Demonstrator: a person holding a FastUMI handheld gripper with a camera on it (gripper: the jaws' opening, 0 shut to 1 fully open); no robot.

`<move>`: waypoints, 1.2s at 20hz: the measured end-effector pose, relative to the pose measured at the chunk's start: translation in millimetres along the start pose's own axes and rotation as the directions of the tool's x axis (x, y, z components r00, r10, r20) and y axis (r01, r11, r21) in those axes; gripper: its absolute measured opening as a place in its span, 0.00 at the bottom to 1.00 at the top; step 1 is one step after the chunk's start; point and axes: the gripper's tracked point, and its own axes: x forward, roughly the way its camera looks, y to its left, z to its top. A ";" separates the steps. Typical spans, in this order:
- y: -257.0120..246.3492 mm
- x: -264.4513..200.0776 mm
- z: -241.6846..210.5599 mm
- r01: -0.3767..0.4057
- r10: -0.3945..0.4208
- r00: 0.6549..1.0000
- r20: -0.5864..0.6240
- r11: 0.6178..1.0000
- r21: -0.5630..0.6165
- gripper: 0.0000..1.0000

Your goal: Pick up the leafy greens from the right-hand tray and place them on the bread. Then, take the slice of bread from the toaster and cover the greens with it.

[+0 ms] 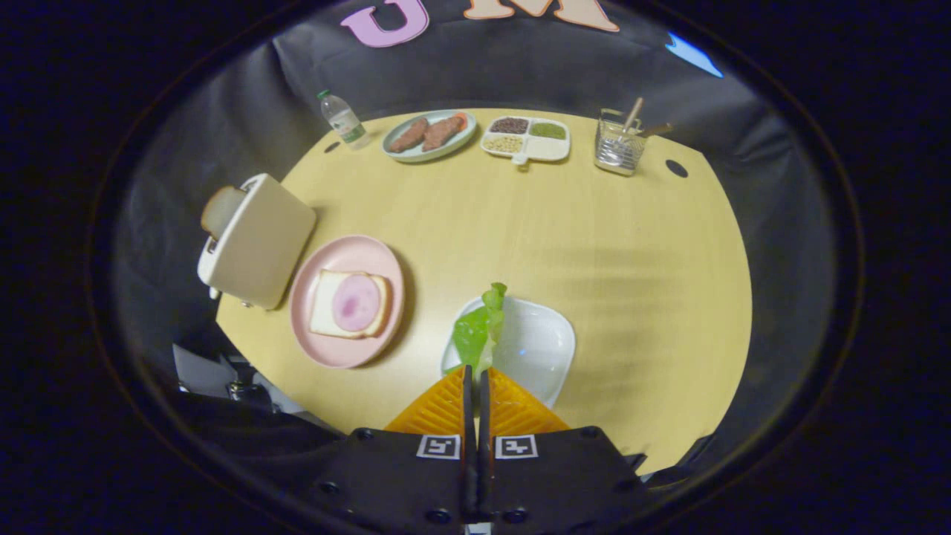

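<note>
Lettuce leaf: light green, crinkled, pinched btwn the gripper fingers, sticking out ahead of the tips over the white tray. Bread slice w/ round pink ham on top lies flat on pink plate, beside the tray. Cream toaster just beside plate; browned toast slice pokes out of its slot.

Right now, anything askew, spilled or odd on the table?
Nothing spilled or damaged. The hand-held gripper is shut on the leafy greens, lifted above the white tray. The bread with ham lies flat on the pink plate, and a slice stands in the toaster beside it.
</note>
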 end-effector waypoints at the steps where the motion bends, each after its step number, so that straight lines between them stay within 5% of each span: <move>1: 13.4 -6.1 6.3 -0.033 0.033 0.999 0.001 0.999 0.009 0.04; 8: 144.4 -23.1 38.7 -0.382 0.382 0.924 0.032 0.912 0.149 0.03; 13: 199.8 7.1 41.6 -0.492 0.500 0.866 0.003 0.850 0.189 0.03; 17: 207.4 50.7 26.9 -0.460 0.480 0.875 -0.066 0.866 0.193 0.03; 24: 141.7 107.6 7.3 -0.218 0.222 0.968 -0.116 0.975 0.045 0.03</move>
